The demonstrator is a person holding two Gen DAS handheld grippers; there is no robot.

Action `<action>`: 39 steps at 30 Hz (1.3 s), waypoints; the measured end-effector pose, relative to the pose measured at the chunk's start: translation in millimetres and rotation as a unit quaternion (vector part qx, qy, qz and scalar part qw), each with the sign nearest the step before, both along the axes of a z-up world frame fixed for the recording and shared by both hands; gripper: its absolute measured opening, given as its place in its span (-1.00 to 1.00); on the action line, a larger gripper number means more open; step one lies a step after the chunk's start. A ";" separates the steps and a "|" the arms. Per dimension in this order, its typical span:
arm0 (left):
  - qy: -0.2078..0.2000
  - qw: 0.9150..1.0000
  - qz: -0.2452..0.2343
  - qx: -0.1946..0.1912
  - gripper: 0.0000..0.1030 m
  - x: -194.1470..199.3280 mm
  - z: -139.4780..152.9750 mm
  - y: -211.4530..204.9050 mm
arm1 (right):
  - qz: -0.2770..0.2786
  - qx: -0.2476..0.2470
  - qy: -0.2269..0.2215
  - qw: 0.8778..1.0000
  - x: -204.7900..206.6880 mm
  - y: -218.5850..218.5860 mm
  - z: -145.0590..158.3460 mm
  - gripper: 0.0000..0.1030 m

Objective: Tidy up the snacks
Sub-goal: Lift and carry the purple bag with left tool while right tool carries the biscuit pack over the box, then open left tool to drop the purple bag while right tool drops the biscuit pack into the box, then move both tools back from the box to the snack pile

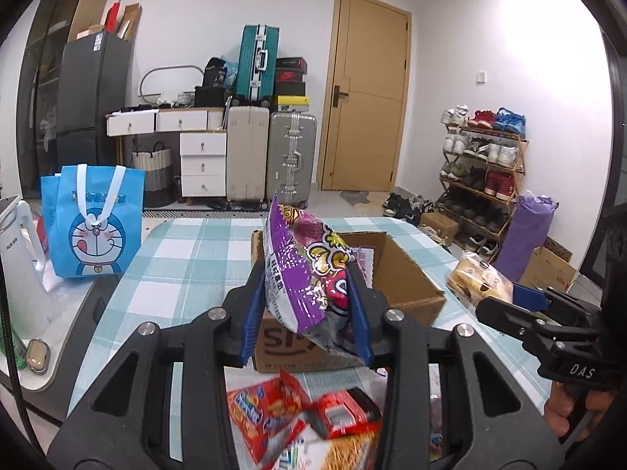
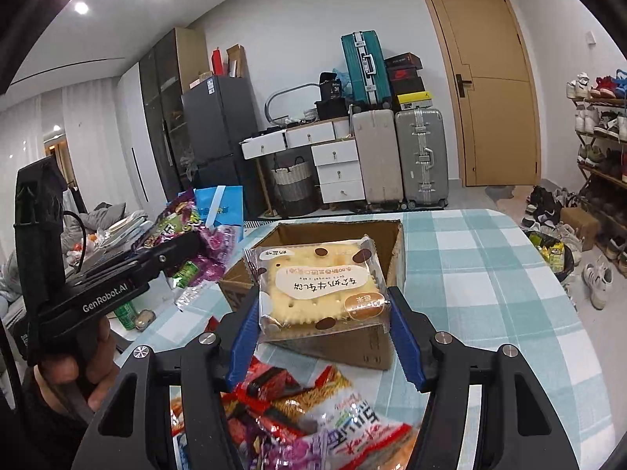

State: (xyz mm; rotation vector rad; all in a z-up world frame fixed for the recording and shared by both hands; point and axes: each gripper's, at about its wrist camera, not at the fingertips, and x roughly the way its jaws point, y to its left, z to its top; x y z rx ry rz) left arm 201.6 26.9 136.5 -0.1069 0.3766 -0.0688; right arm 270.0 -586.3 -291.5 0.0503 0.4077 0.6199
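snack pile (image 1: 298, 411): loose packets on the checked surface (image 1: 188, 258), just in front of the cardboard box (image 1: 407, 274).
left gripper (image 1: 305, 305): fingers clamped on the purple snack bag (image 1: 301, 270), held above the box's near left corner.
right gripper (image 2: 323, 313): fingers closed on the cracker pack (image 2: 317, 286), over the box's near wall.
box: open-topped, its inside mostly hidden.
room: bare surface right of the box and beyond it, up to the far edge.

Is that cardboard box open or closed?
Open. The box has its top flaps out of the way, and its brown inner walls show in both views; what lies inside, I cannot tell.
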 end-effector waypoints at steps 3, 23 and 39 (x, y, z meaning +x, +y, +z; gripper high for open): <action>0.008 1.000 0.008 0.010 -0.31 24.0 -1.4 -4.0 | -0.004 -0.007 0.006 1.000 16.7 12.3 0.6 0.21; 0.060 0.998 -0.001 0.022 0.61 87.4 -41.2 -6.0 | -0.003 -0.037 0.013 0.999 46.9 30.9 -5.1 0.93; 0.065 0.998 -0.010 0.004 0.99 -8.5 -59.3 28.6 | -0.013 -0.035 0.041 0.998 -9.6 -17.3 -32.3 0.99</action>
